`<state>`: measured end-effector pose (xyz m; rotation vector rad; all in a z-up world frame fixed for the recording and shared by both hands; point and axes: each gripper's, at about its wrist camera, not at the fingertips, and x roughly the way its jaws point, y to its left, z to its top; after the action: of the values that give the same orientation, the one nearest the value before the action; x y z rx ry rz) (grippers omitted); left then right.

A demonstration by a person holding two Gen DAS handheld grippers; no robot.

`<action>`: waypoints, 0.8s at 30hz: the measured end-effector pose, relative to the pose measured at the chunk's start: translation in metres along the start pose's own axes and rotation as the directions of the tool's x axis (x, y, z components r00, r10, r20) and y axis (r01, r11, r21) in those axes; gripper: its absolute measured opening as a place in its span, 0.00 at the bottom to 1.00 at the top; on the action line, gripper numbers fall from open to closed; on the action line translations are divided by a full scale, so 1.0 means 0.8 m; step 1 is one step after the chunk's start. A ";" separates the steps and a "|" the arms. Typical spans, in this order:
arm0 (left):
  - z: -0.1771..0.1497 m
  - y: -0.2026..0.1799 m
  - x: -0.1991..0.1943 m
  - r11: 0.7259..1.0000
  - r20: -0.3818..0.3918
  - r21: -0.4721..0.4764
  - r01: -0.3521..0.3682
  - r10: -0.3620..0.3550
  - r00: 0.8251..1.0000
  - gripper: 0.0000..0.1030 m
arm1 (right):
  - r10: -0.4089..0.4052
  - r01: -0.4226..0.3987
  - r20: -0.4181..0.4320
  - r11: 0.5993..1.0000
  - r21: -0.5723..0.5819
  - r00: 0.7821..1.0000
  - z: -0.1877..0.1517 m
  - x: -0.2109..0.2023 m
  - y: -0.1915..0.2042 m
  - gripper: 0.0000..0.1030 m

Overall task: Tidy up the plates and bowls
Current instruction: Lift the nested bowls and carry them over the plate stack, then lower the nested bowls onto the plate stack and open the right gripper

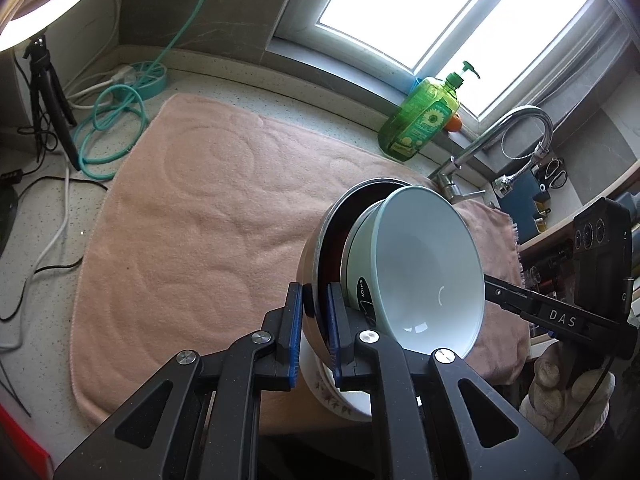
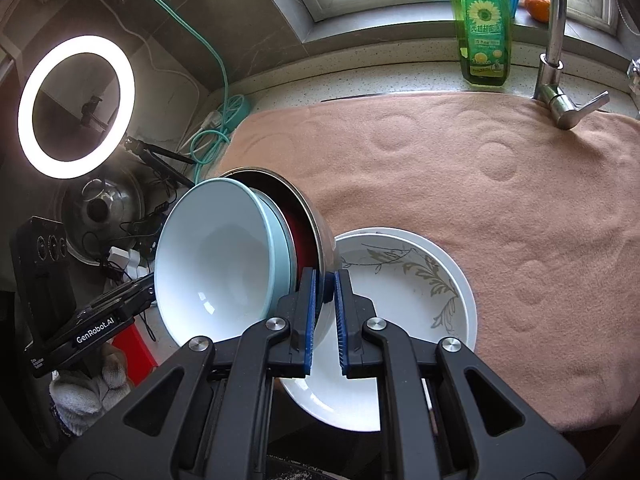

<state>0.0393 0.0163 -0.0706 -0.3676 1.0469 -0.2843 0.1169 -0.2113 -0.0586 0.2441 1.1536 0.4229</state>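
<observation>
Bowls nested together are held up over a pink towel (image 1: pixel 192 208) that covers the worktop (image 1: pixel 248 84). The outer one is a steel bowl (image 1: pixel 320 236) with a dark red inside; a pale blue bowl (image 1: pixel 420 264) with a white inside sits in it. Nothing is seen inside the pale blue bowl. The nested pair is tipped on its side, so that the open mouths face sideways rather than up. In the left wrist view the mouths face right, towards the other device; in the right wrist view they face left.

The left gripper (image 1: pixel 316 328) is clenched on the rim of the steel bowl, one finger outside the wall and one inside. The right gripper (image 2: pixel 324 312) is clenched in the same way on the opposite side of that rim.

Below the pair, a white plate (image 2: pixel 420 312) with a grey leaf pattern lies flat near the front edge of the towel. It appears to rest on another plate, whose rim shows along its far edge. Nothing lies on the top plate.

Behind the towel, a green soap bottle (image 2: pixel 484 28) stands upright by the window, beside a steel tap (image 2: pixel 556 44). A lit ring light (image 2: pixel 76 106) stands at the left end of the worktop, and a teal cable (image 1: pixel 116 128) is coiled near it.
</observation>
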 end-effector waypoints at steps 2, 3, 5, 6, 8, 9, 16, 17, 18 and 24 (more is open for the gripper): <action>-0.002 -0.008 0.005 1.000 -0.009 0.007 0.007 -0.007 1.000 0.10 | -0.004 0.004 0.000 1.000 0.011 1.000 -0.004 -0.005 -0.009 0.09; -0.004 -0.011 0.007 1.000 -0.014 0.010 0.010 -0.010 1.000 0.10 | -0.006 0.007 -0.001 1.000 0.015 1.000 -0.006 -0.007 -0.014 0.09; -0.006 -0.017 0.011 1.000 -0.024 0.012 0.016 -0.015 1.000 0.10 | -0.013 0.013 -0.003 1.000 0.022 1.000 -0.010 -0.010 -0.022 0.09; -0.007 -0.020 0.014 1.000 -0.030 0.015 0.019 -0.018 0.999 0.10 | -0.016 0.016 -0.004 1.000 0.026 1.000 -0.012 -0.011 -0.026 0.09; -0.010 -0.026 0.018 1.000 -0.039 0.025 0.019 -0.018 0.999 0.10 | -0.021 0.021 -0.009 0.999 0.036 1.000 -0.018 -0.012 -0.033 0.09; -0.012 -0.029 0.020 0.999 -0.044 0.028 0.020 -0.019 0.999 0.10 | -0.023 0.023 -0.011 0.999 0.041 1.000 -0.021 -0.012 -0.037 0.09; -0.023 -0.043 0.036 0.999 -0.085 0.037 0.027 -0.024 0.996 0.10 | -0.033 0.035 -0.032 0.997 0.067 0.999 -0.034 -0.012 -0.061 0.09; -0.025 -0.044 0.037 0.999 -0.089 0.039 0.029 -0.025 0.996 0.10 | -0.034 0.036 -0.033 0.997 0.070 0.999 -0.035 -0.013 -0.063 0.09; -0.026 -0.046 0.039 0.999 -0.094 0.040 0.029 -0.025 0.995 0.10 | -0.034 0.037 -0.034 0.997 0.071 0.999 -0.037 -0.013 -0.065 0.09; -0.030 -0.051 0.046 0.999 -0.105 0.043 0.024 -0.019 0.994 0.10 | -0.037 0.040 -0.048 0.996 0.078 0.998 -0.043 -0.011 -0.073 0.09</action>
<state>0.0333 -0.0392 -0.0932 -0.3276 1.1380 -0.3484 0.0936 -0.2684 -0.0886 0.2819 1.2208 0.3507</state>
